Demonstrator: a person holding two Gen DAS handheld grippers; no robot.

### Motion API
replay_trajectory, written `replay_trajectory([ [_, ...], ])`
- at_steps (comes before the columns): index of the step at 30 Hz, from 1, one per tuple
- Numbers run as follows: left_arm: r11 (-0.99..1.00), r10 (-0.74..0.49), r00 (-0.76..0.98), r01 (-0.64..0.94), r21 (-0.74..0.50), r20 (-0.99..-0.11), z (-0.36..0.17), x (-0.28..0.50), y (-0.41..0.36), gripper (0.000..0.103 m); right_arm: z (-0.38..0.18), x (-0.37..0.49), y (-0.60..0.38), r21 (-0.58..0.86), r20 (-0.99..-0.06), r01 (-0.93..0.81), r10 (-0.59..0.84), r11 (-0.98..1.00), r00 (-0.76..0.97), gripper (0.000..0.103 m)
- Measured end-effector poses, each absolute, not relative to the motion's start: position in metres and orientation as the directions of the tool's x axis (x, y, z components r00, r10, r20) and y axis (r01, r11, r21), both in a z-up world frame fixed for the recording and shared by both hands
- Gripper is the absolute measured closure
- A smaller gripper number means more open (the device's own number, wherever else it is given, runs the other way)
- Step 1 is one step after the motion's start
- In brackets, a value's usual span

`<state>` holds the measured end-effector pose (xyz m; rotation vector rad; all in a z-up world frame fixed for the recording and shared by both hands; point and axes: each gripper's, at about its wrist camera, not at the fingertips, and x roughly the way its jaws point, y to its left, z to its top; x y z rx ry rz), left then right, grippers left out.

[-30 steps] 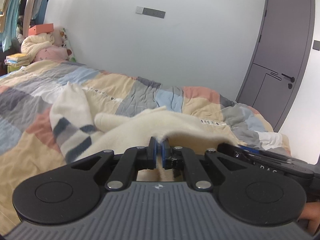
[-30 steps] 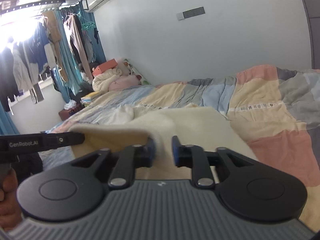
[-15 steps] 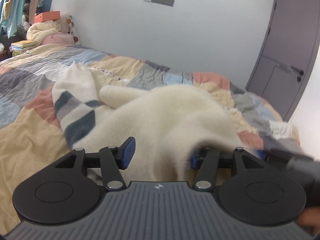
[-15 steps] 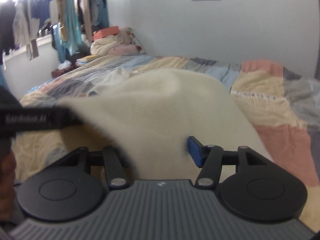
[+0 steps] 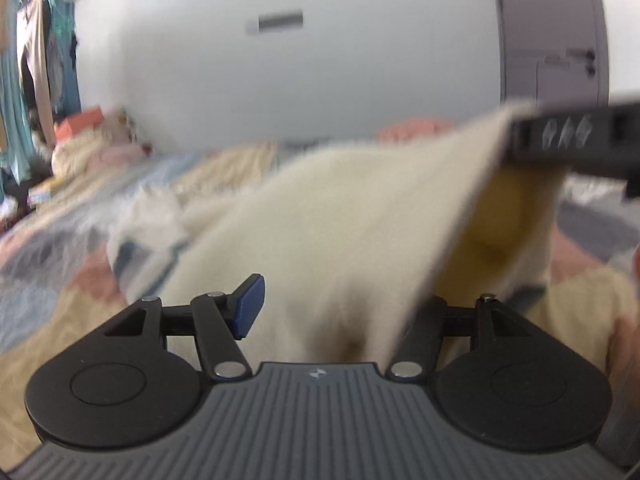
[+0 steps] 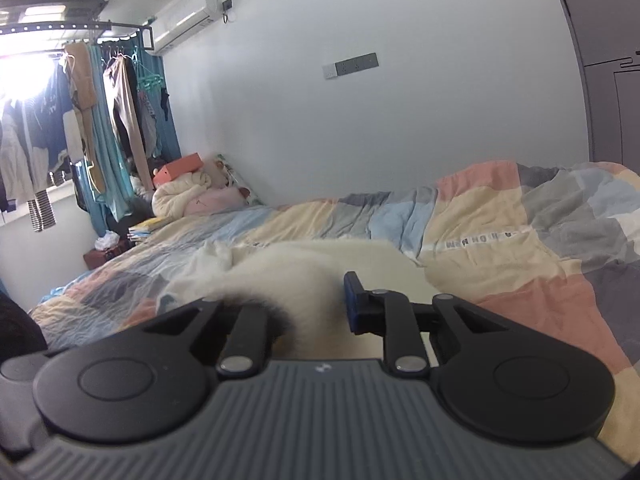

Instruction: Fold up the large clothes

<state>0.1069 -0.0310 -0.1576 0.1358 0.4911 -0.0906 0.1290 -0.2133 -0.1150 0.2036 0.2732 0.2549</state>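
A cream fleece garment (image 5: 340,216) lies bunched on the patchwork bed. My left gripper (image 5: 336,312) is low over it, its jaws opening wide. The cloth lies loosely between them and covers the right finger; only the left blue pad (image 5: 250,308) shows. One corner of the garment is pulled up taut to my right gripper (image 5: 572,148) at the upper right. In the right wrist view the right gripper (image 6: 316,308) is closing on a thick fold of the garment (image 6: 304,276), which hides its left finger. A striped sleeve (image 5: 144,252) trails off to the left, blurred.
The patchwork duvet (image 6: 500,232) covers the whole bed. Rolled bedding and an orange box (image 6: 180,168) are piled at its far end. Hanging clothes (image 6: 84,120) fill the left by the window. A grey door (image 5: 552,40) stands at the right, and a hand (image 5: 628,340) shows at the frame edge.
My left gripper let go of the garment's edge, opened wide and sank toward the bed. The right gripper's jaws narrowed onto the cloth, and the garment's right corner now rises to it.
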Motion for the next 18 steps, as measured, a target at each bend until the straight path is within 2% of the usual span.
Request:
replay_trajectory([
  [2, 0.99, -0.023, 0.869, 0.09, 0.111, -0.494, -0.163, 0.113, -0.028, 0.036, -0.116, 0.131, -0.215, 0.232, -0.243, -0.215, 0.27, 0.949, 0.932, 0.082],
  [5, 0.984, 0.081, 0.877, 0.006, 0.181, -0.474, -0.165, 0.116, -0.018, 0.035, -0.119, 0.135, -0.215, 0.241, -0.255, -0.21, 0.27, 0.948, 0.928, 0.082],
  [7, 0.983, 0.113, 0.872, -0.028, 0.181, -0.477, -0.165, 0.118, -0.009, 0.033, -0.121, 0.134, -0.211, 0.225, -0.273, -0.213, 0.271, 0.951, 0.923, 0.082],
  [11, 0.989, 0.136, 0.871, -0.09, 0.12, -0.473, -0.16, 0.119, 0.013, 0.034, -0.125, 0.13, -0.196, 0.157, -0.296, -0.251, 0.288, 0.955, 0.911, 0.08],
  [13, 0.99, 0.14, 0.875, -0.122, 0.07, -0.464, -0.154, 0.117, 0.025, 0.035, -0.132, 0.133, -0.189, 0.155, -0.342, -0.264, 0.303, 0.952, 0.889, 0.08],
  [15, 0.989, 0.145, 0.883, -0.149, 0.027, -0.446, -0.149, 0.116, 0.036, 0.04, -0.142, 0.137, -0.179, 0.103, -0.415, -0.261, 0.28, 0.96, 0.866, 0.08],
  [18, 0.987, 0.122, 0.901, -0.156, -0.047, -0.416, -0.142, 0.107, 0.045, 0.049, -0.151, 0.142, -0.174, 0.086, -0.462, -0.262, 0.271, 0.961, 0.844, 0.08],
])
